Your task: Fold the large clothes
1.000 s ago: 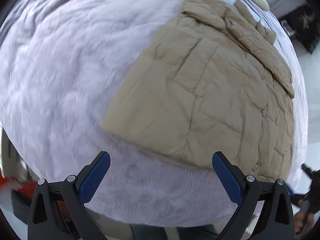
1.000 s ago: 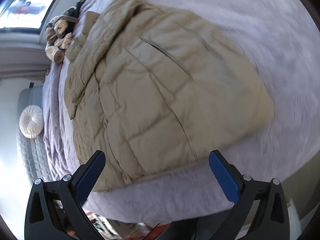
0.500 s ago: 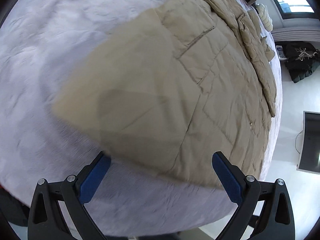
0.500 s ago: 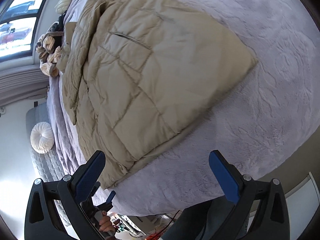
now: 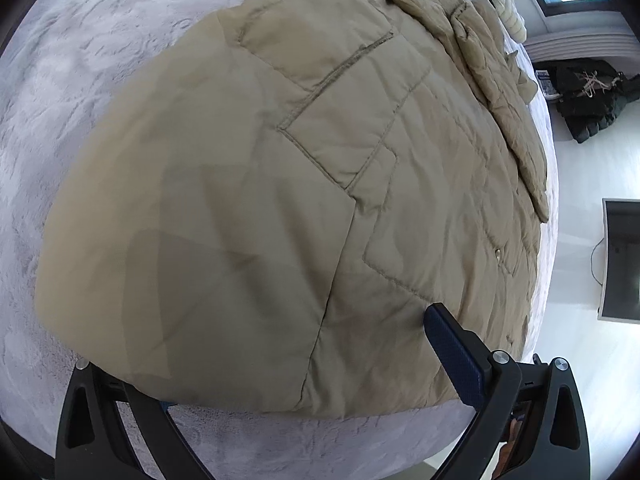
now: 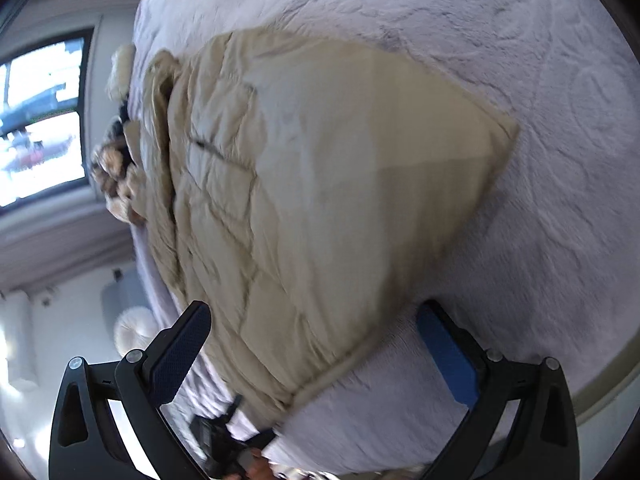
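A beige quilted jacket (image 5: 304,168) lies flat on a lavender bed cover (image 5: 60,80), its sewn pocket facing up. My left gripper (image 5: 300,372) is open at the near hem. Its right finger pad (image 5: 452,348) rests over the fabric, and the jacket edge hides its left pad. In the right wrist view the jacket (image 6: 320,184) spreads away from me, blurred. My right gripper (image 6: 316,356) is open, and the near hem corner lies between its fingers. The other gripper and a hand (image 6: 240,452) show just below that corner.
Plush toys (image 6: 114,176) sit at the far end of the bed below a window (image 6: 40,120). A round white cushion (image 6: 134,332) lies off the bed's side. Dark clothes (image 5: 588,100) and a screen (image 5: 622,260) are on the pale floor to the right.
Both grippers came down close to the jacket's near hem. The left one now has the hem over its left finger; the right one has swung round to the hem corner.
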Demonstrator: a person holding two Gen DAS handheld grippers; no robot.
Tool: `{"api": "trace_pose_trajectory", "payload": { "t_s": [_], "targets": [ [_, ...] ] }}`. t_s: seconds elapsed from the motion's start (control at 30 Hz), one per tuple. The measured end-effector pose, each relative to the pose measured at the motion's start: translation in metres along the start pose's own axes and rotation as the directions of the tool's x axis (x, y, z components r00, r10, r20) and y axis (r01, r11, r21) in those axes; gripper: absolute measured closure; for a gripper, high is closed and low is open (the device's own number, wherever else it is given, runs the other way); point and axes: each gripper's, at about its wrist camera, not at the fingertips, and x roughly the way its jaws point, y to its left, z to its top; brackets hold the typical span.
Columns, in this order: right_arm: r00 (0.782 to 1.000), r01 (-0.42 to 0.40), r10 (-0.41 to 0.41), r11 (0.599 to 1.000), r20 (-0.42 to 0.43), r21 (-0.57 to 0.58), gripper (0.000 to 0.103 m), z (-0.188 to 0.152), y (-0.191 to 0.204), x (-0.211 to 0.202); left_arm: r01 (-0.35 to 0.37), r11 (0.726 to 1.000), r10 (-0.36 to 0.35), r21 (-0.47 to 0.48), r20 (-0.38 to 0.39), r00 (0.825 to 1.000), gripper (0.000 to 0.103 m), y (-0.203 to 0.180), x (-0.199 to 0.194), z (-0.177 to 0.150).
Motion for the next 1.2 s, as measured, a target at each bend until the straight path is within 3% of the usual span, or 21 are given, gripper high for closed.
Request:
{"api": "trace_pose_trajectory", "payload": {
  "t_s": [0.07,0.1,0.13,0.17,0.23,0.3,0.33,0.37,0.6,0.9,1.1,1.2],
  "targets": [
    [0.999,-0.045,0.045,0.999,-0.008,0.009,0.000,0.004,-0.001,0.004,0.013,1.000,-0.012,-0.017,0.014,1.000,0.024,0.005,-0.005,0.001],
    [0.998,-0.066,0.066,0.998,-0.020,0.010,0.000,0.006,0.000,0.006,0.024,0.999,-0.024,-0.027,0.014,1.000,0.046,0.007,-0.007,0.003],
    [0.996,-0.083,0.084,0.996,-0.036,0.014,0.000,0.008,0.001,0.009,0.042,0.999,-0.042,-0.032,0.013,0.999,0.073,0.009,-0.008,0.004],
    [0.995,-0.089,0.090,0.996,-0.045,0.016,0.000,0.010,0.003,0.010,0.071,0.997,-0.071,-0.040,0.010,0.997,0.083,0.011,-0.010,0.005],
    [0.995,-0.084,0.086,0.996,-0.055,0.026,0.007,0.012,0.008,0.012,0.123,0.991,-0.122,-0.059,0.023,0.992,0.091,0.013,-0.020,0.007],
    [0.995,-0.065,0.069,0.997,-0.074,0.048,0.046,0.015,0.010,0.013,0.171,0.983,-0.169,-0.059,0.042,0.985,0.091,0.009,-0.034,0.009],
    [0.995,-0.046,0.051,0.997,-0.084,0.059,0.083,0.017,0.010,0.014,0.196,0.979,-0.193,-0.054,0.057,0.980,0.091,0.006,-0.043,0.010],
    [0.994,-0.047,0.053,0.997,-0.092,0.067,0.089,0.019,0.010,0.014,0.211,0.976,-0.207,-0.048,0.065,0.976,0.091,0.002,-0.050,0.011],
    [0.981,-0.154,0.141,0.984,-0.129,-0.093,0.093,0.034,0.072,-0.004,0.262,0.964,-0.266,0.045,0.149,0.952,0.091,-0.050,-0.104,0.042],
    [0.966,-0.242,0.191,0.904,-0.175,-0.352,0.093,0.083,0.214,0.001,0.231,0.963,-0.261,0.140,0.264,0.929,0.091,-0.124,-0.153,0.124],
    [0.973,-0.211,0.145,0.874,-0.179,-0.438,0.093,0.120,0.284,0.041,0.182,0.974,-0.212,0.132,0.270,0.939,0.091,-0.149,-0.125,0.185],
    [0.980,-0.172,0.113,0.889,-0.161,-0.425,0.093,0.142,0.301,0.071,0.162,0.980,-0.185,0.113,0.247,0.951,0.091,-0.152,-0.102,0.221]
  ]
}}
